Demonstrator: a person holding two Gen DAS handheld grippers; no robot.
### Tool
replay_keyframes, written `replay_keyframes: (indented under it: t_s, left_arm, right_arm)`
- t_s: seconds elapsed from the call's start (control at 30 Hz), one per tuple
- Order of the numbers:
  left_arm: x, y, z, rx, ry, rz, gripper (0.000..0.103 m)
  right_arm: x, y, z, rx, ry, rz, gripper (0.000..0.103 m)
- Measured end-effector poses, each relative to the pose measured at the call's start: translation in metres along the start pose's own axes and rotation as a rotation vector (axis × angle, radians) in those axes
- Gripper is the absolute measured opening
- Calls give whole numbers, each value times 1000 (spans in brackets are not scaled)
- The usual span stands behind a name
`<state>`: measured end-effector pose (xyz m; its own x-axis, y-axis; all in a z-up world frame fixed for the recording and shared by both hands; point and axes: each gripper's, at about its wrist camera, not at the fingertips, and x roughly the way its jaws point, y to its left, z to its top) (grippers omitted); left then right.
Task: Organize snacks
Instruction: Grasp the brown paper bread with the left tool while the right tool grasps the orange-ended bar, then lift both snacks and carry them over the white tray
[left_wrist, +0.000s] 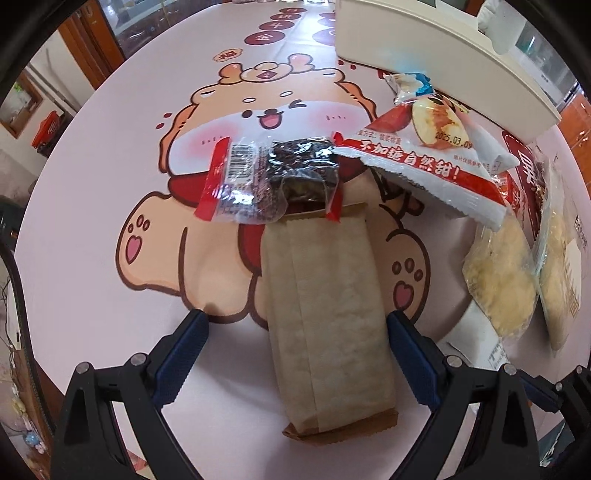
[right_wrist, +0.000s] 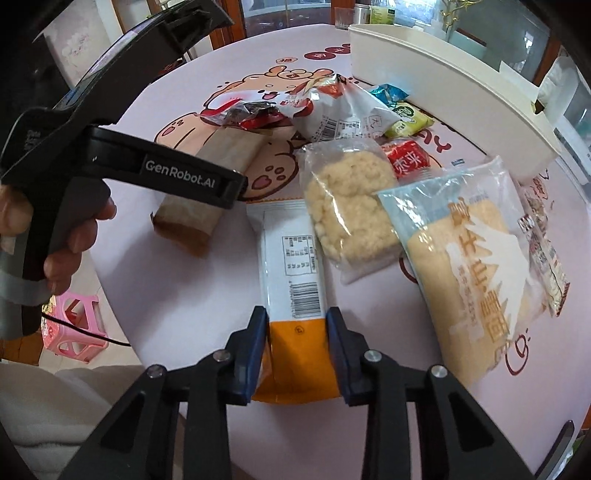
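My right gripper (right_wrist: 297, 354) pinches the near white-orange packet (right_wrist: 291, 280); left gripper (left_wrist: 297, 358) spread around the brown packet (left_wrist: 328, 325) (centre first). Lift w/ care toward far-right bin (right_wrist: 443, 85).

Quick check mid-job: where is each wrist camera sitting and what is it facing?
Left wrist: low over the table, facing the bin; open left gripper straddles the brown packet.
Right wrist: looks across the table; right gripper flanks the orange-white packet; a hand holds the left gripper.
Shared: brown packet, bin.
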<state>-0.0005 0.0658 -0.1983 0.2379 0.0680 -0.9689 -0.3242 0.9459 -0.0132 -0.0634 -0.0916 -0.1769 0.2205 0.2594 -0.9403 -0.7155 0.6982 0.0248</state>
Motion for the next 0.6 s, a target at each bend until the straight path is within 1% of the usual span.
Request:
replay_keyframes:
  t_s: [0.1, 0.13, 0.2, 0.23, 0.27, 0.3, 0.33, 0.5, 0.6]
  left_arm:
    - [-4, 8, -9, -7, -13, 1, 95]
    - [-6, 10, -11, -8, -21, 2, 92]
    - [-12, 12, -16, -12, -32, 3, 85]
    - [-16, 12, -19, -8, -42, 2, 76]
    - [-20, 13, -20, -3, -52, 0, 63]
    - [-21, 14, -21, 2, -57, -2, 56]
    - [-23, 13, -23, 7, -57, 0, 54]
    - [-27, 13, -33, -3, -55, 2, 52]
    - [-28, 14, -39, -7, -52, -9, 52]
  right_arm:
    - [-11, -3, -11, 1, -8, 12, 32]
    - [-6, -3, -5, 0, -10, 16, 32]
    - [-12, -4, -8, -6, -18, 23, 32]
    - [-14, -4, -8, -8, -21, 26, 32]
    - [-18, -4, -9, -12, -28, 32, 32]
    - [-18, -5, -7, -15, -31, 36, 32]
    - [-19, -4, -7, -18, -36, 40, 32]
    - [-24, -4, 0, -17, -58, 71, 31]
    - [-25, -3, 2, -15, -71, 72, 31]
